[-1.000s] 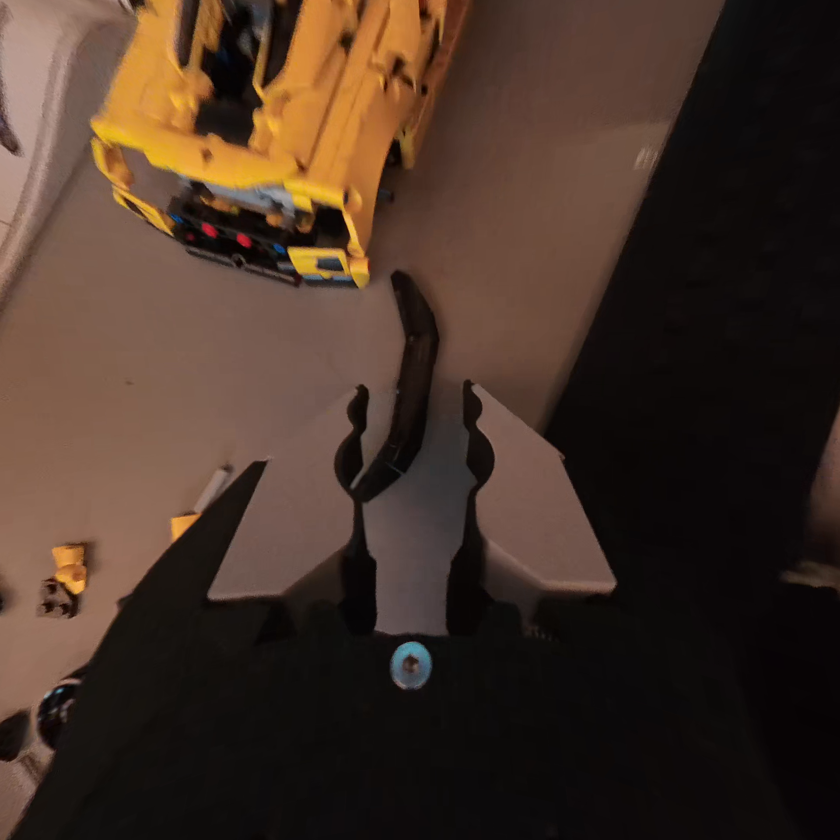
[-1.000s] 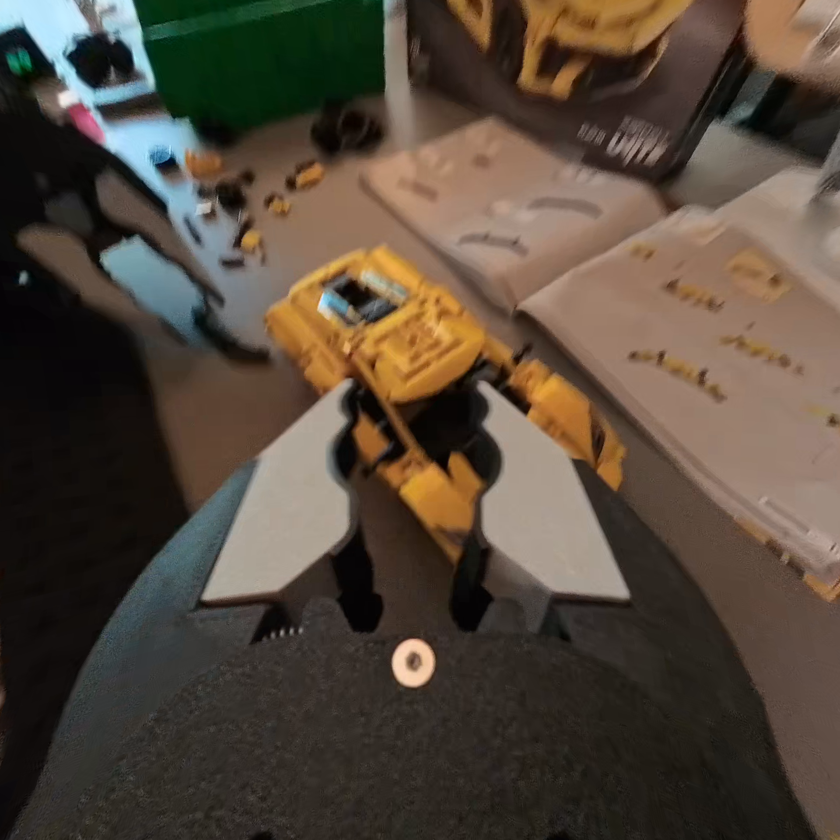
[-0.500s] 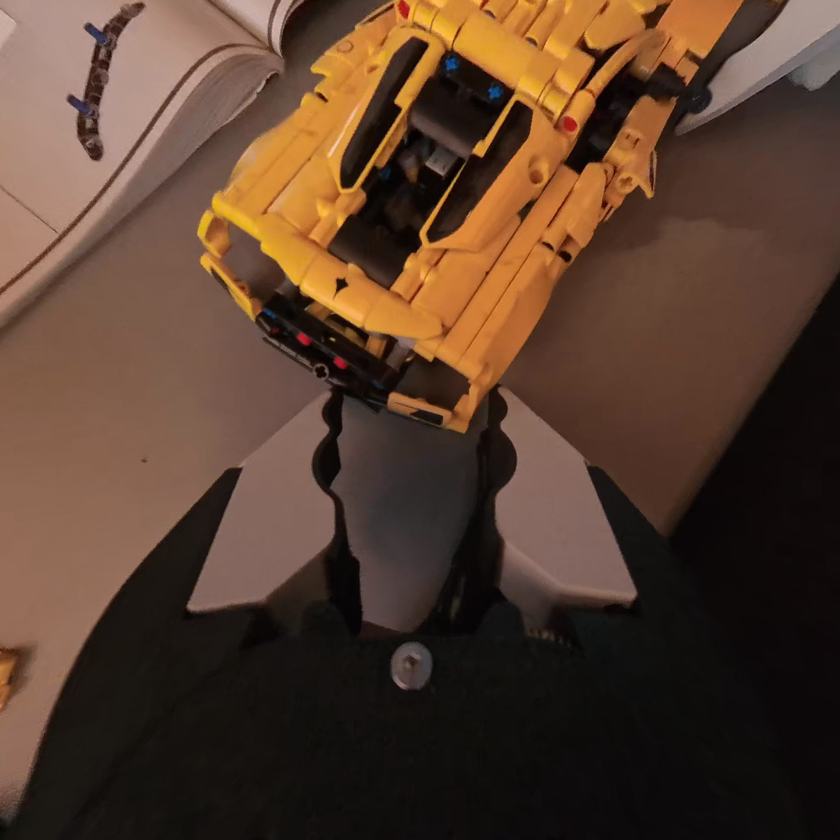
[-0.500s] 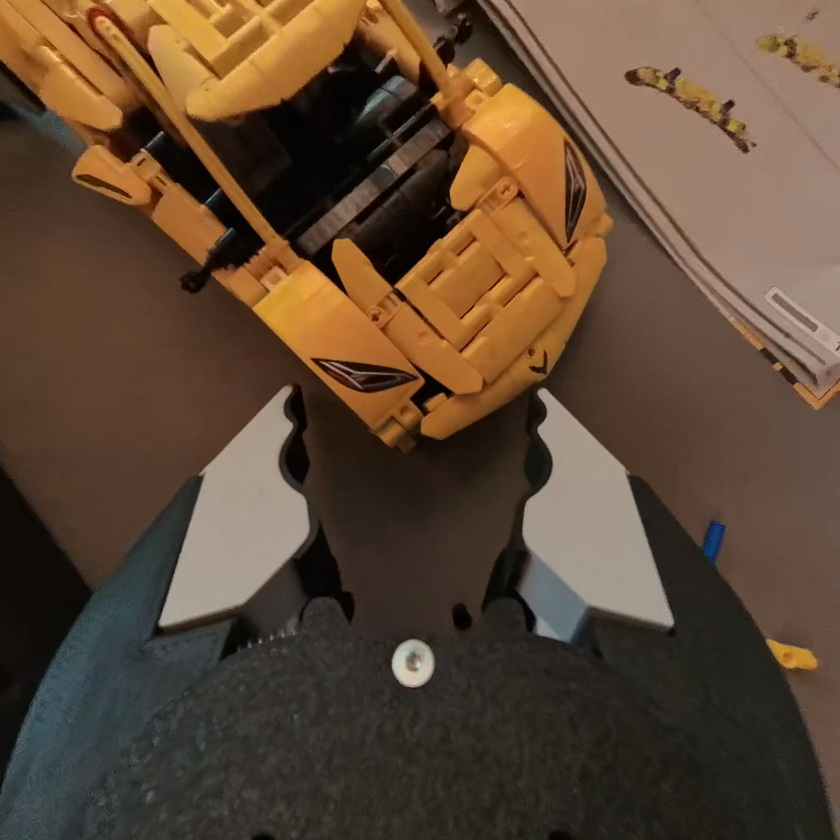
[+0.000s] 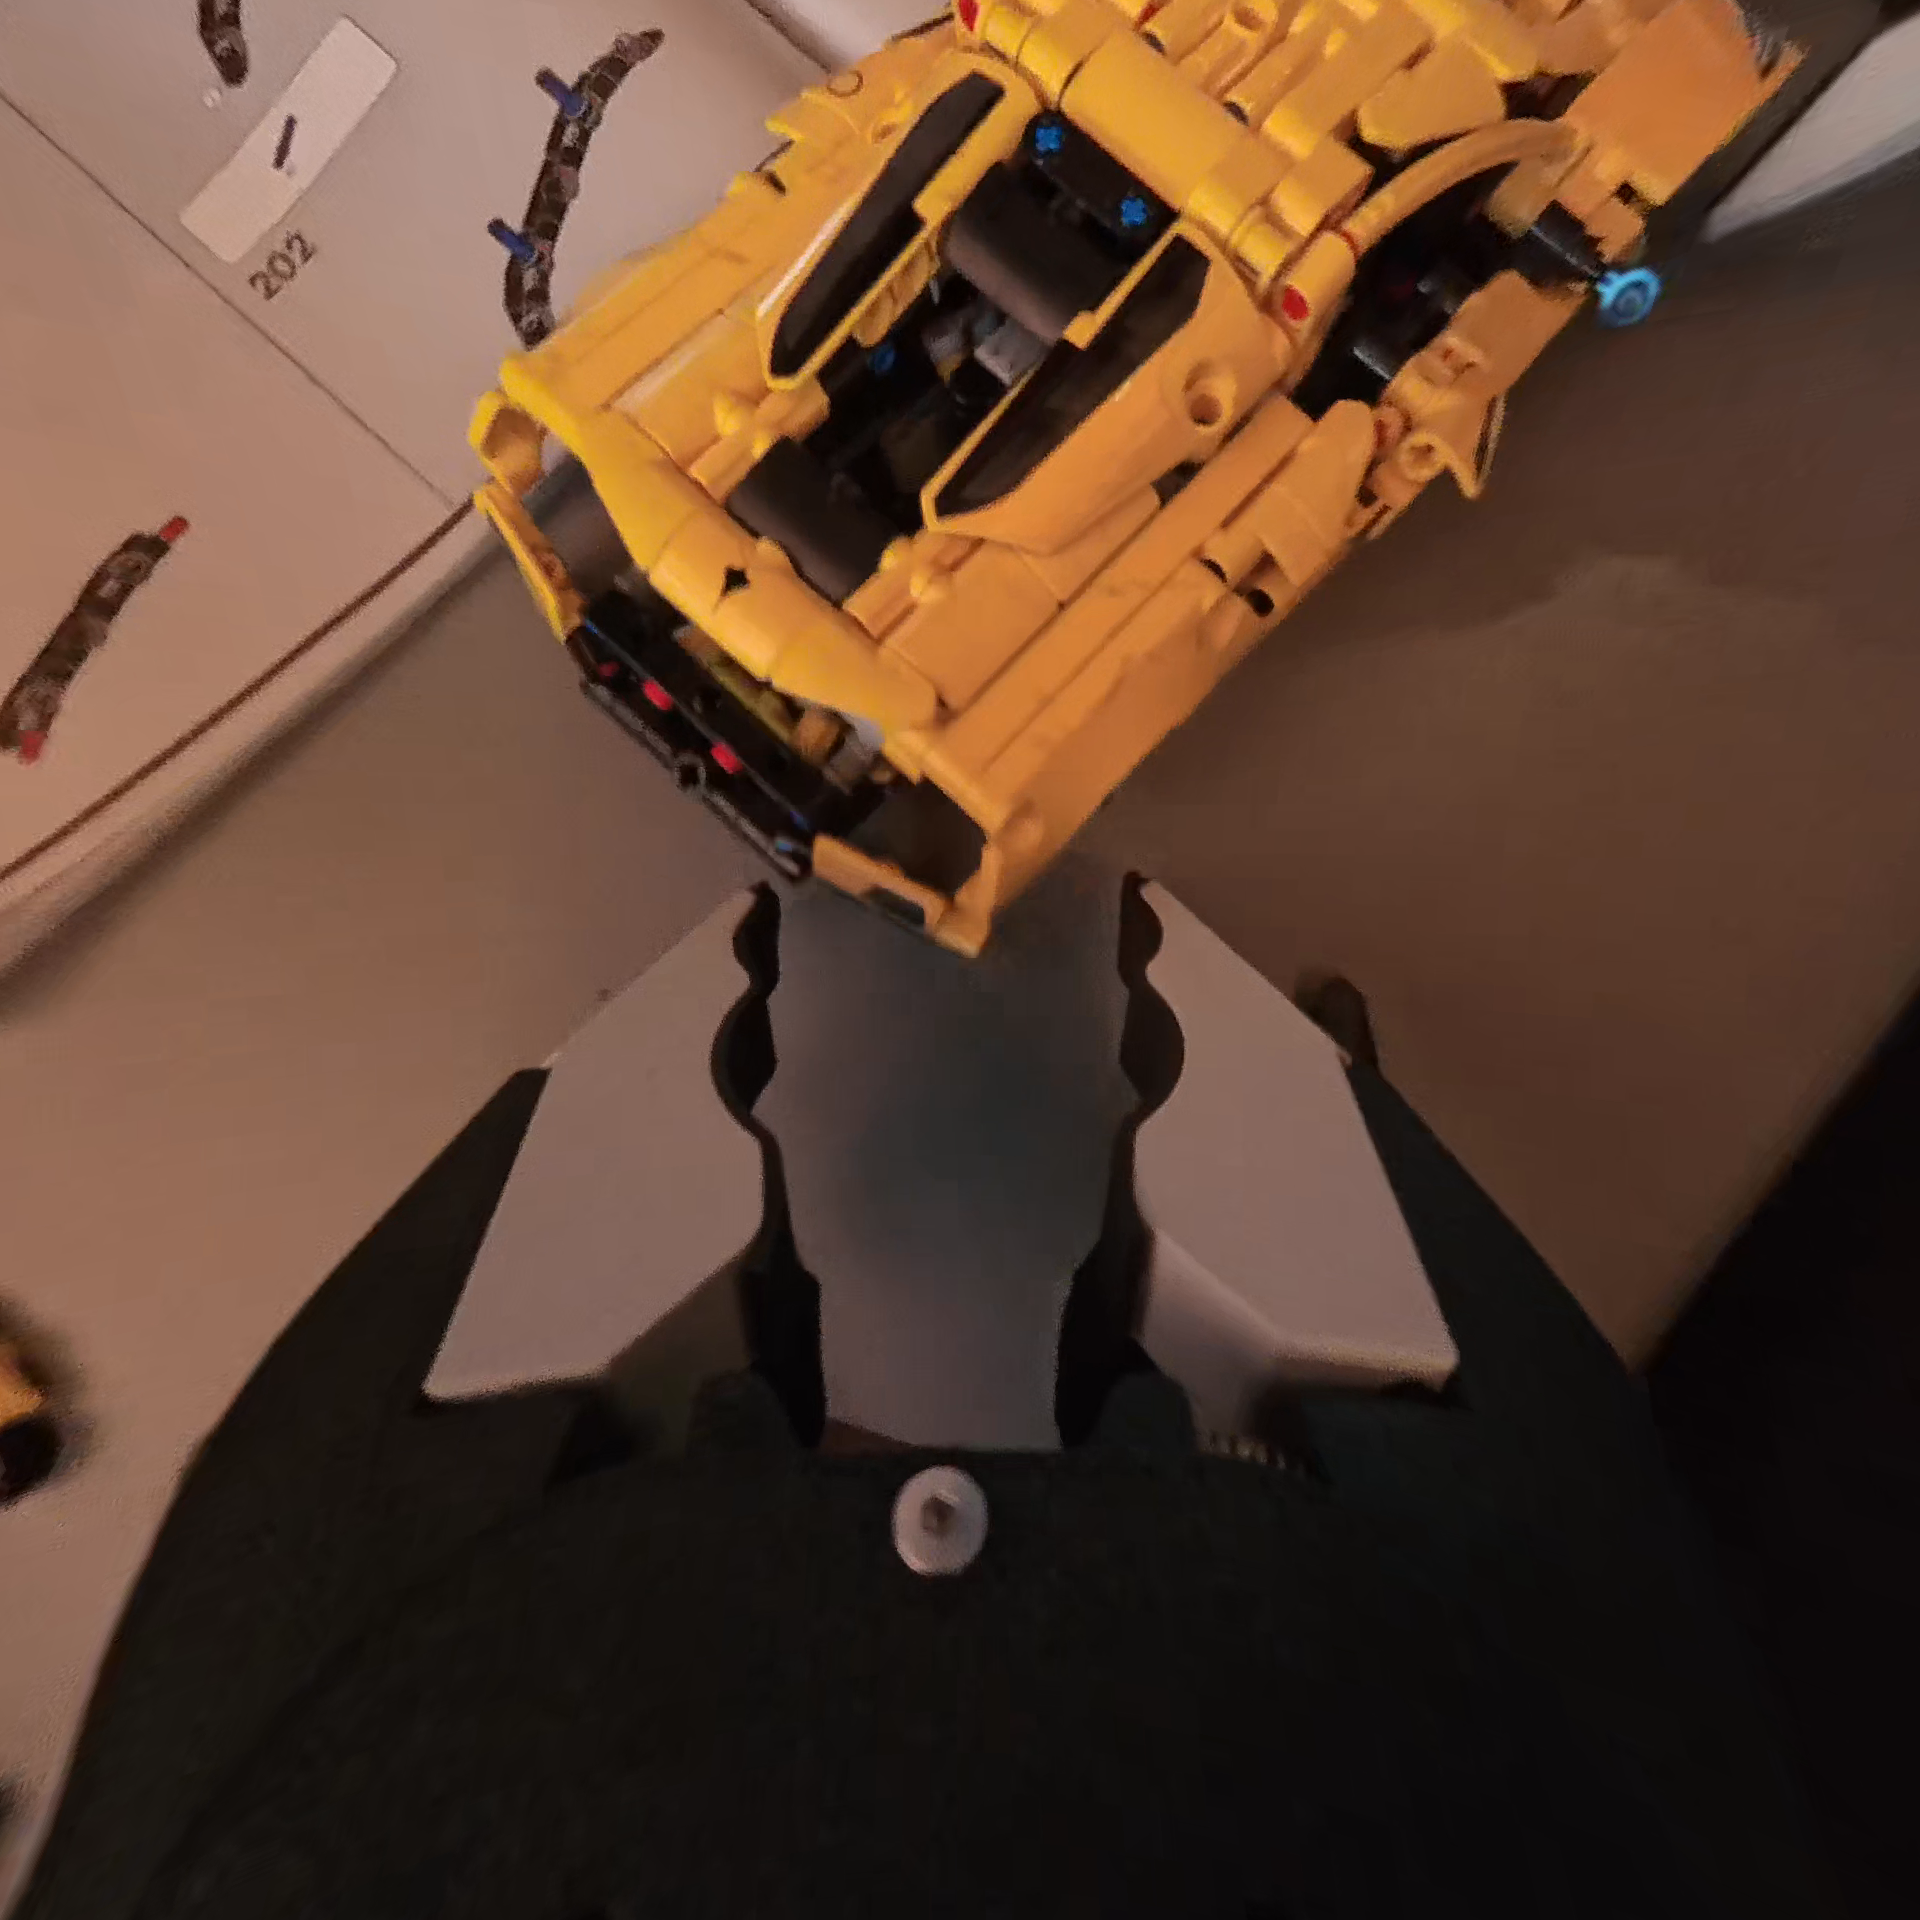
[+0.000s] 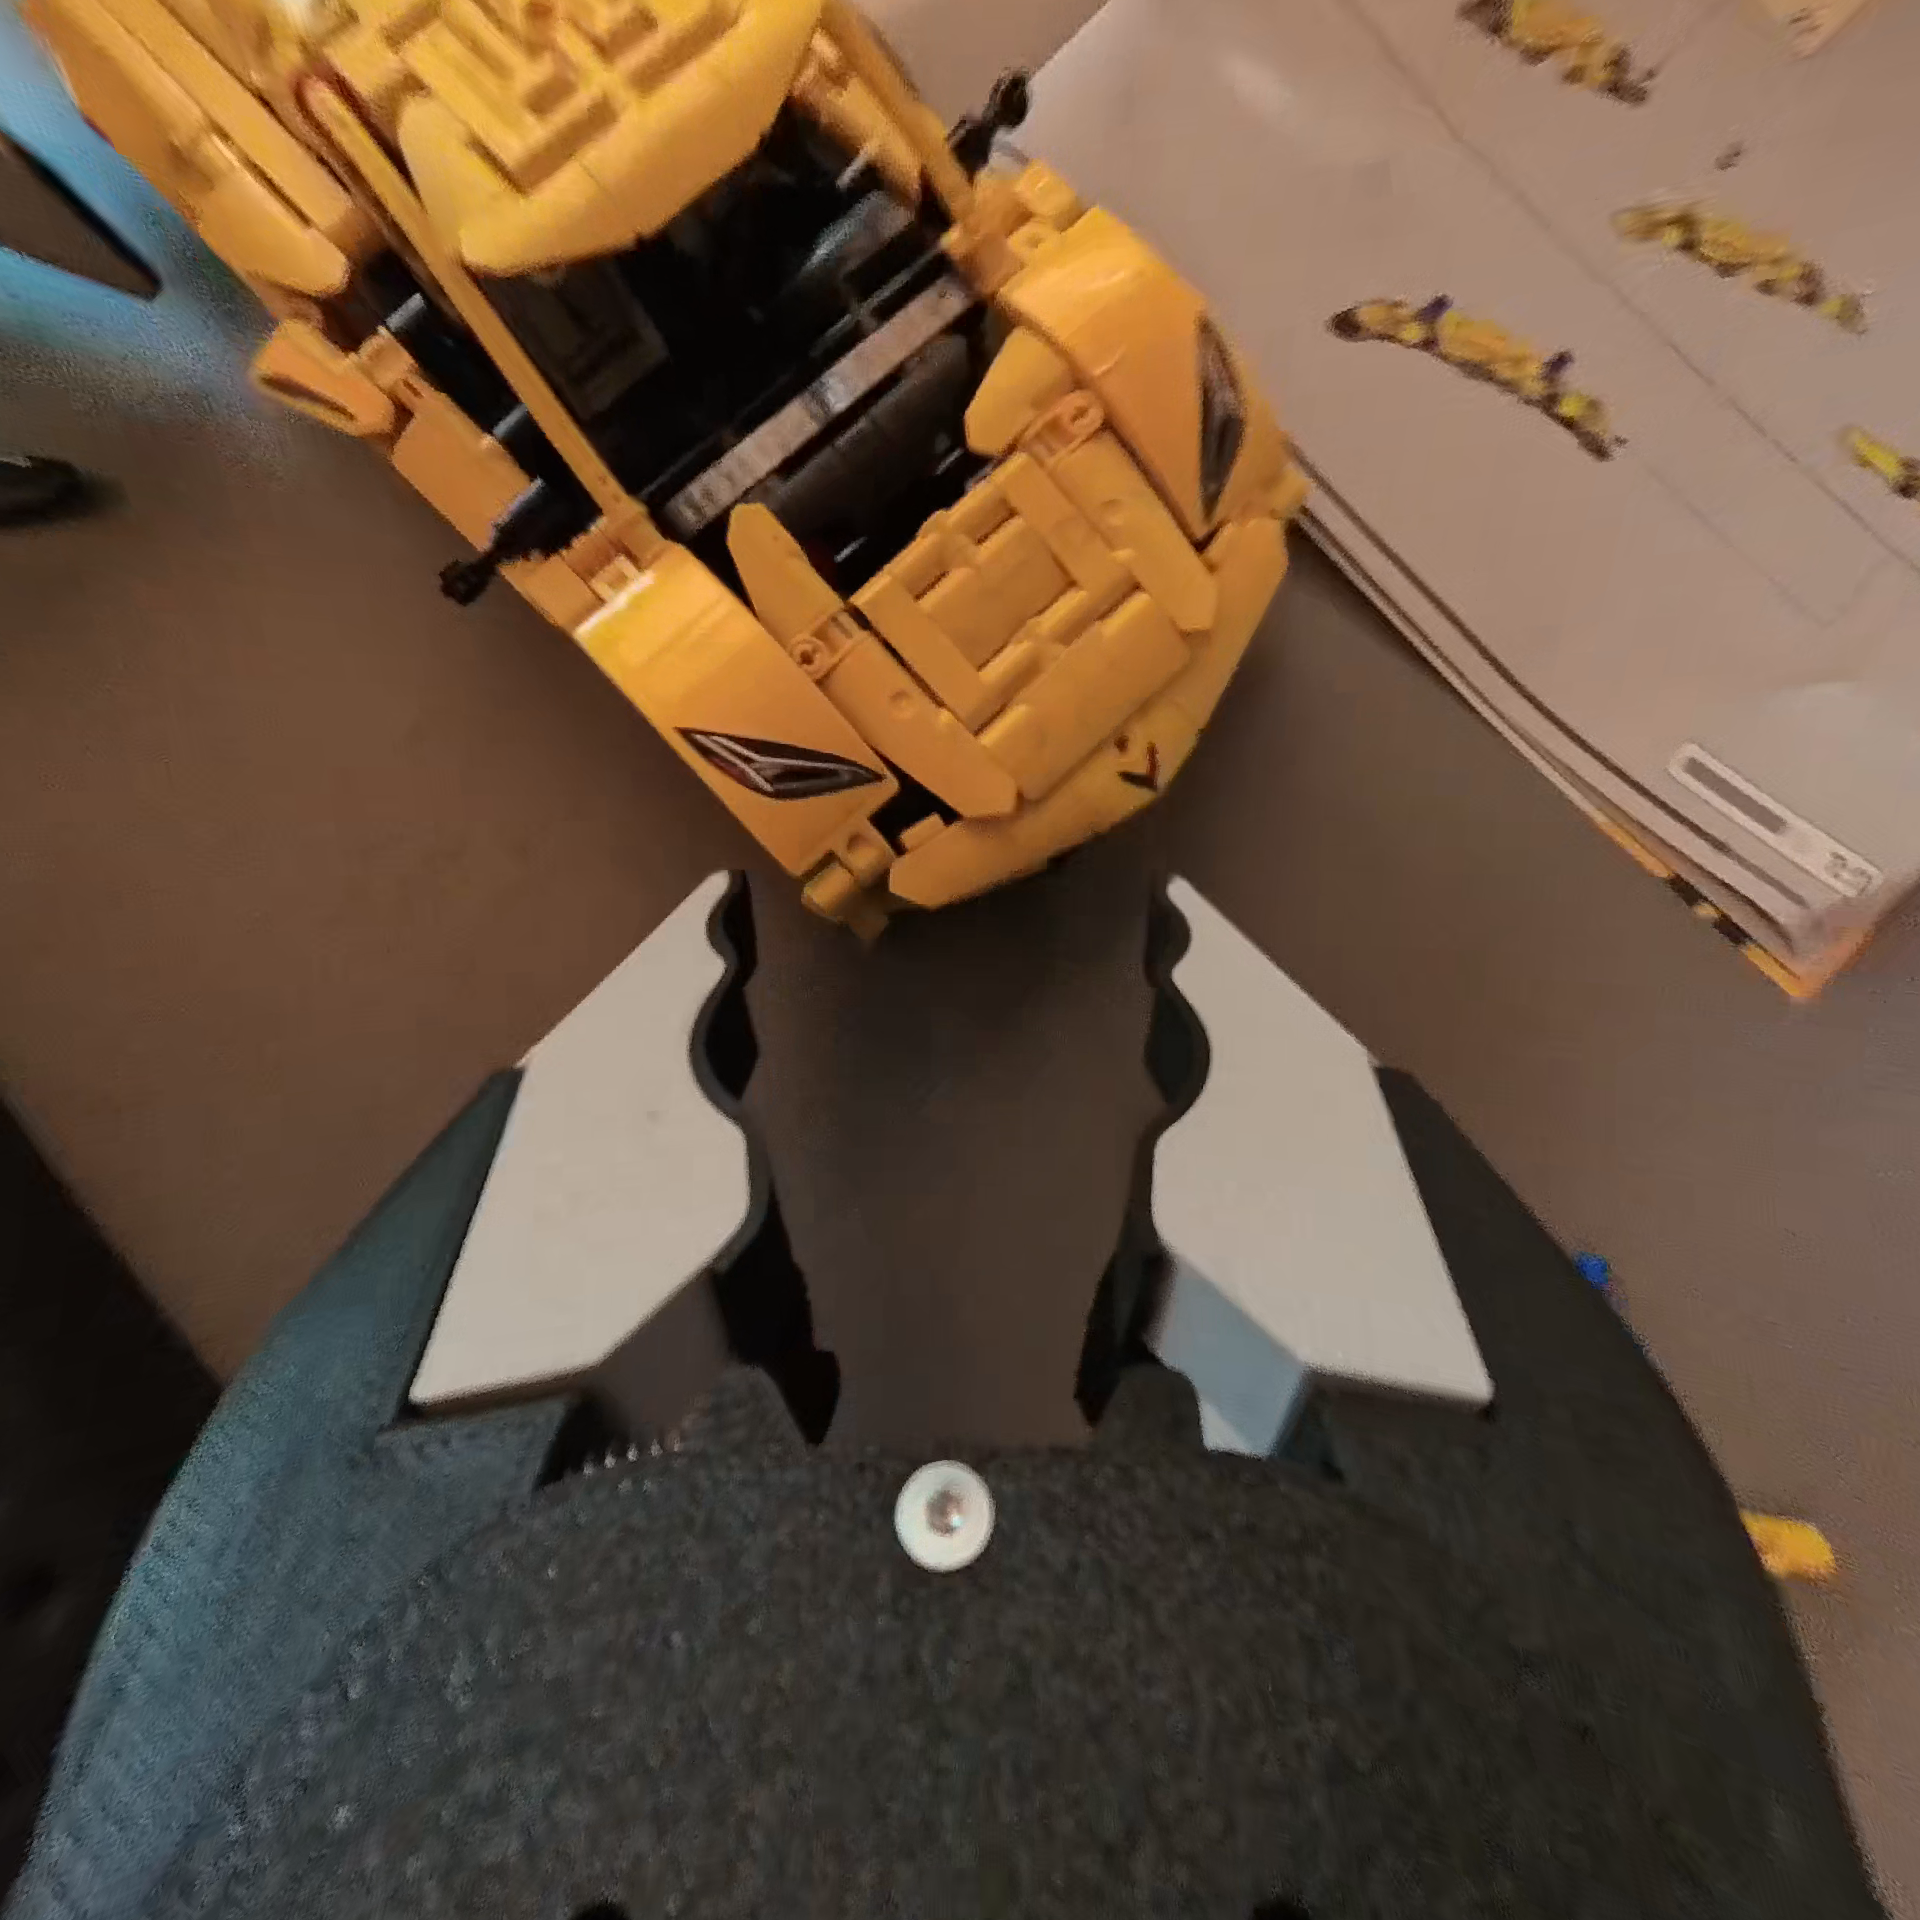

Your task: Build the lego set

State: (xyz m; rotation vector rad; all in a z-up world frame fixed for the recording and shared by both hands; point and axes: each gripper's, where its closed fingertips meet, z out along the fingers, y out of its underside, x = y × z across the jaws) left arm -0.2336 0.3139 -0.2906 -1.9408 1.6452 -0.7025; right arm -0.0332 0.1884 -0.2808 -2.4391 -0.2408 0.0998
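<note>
With both sets of jaws open and empty, left gripper (image 5: 945, 904) at the car (image 5: 1039, 468) tail, right gripper (image 6: 945, 904) at its nose, close both gently on solid bodywork, not loose panels.

The left gripper (image 5: 945, 904) has dropped its black piece and neared the yellow car (image 5: 1039, 468).

Dim tabletop (image 5: 1455, 831) (greyish) — dark edge

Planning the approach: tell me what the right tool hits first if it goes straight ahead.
Probably the nose of the yellow car, just beyond the open right tool; its lower front edge sits between the tips, though depth is unclear.
</note>
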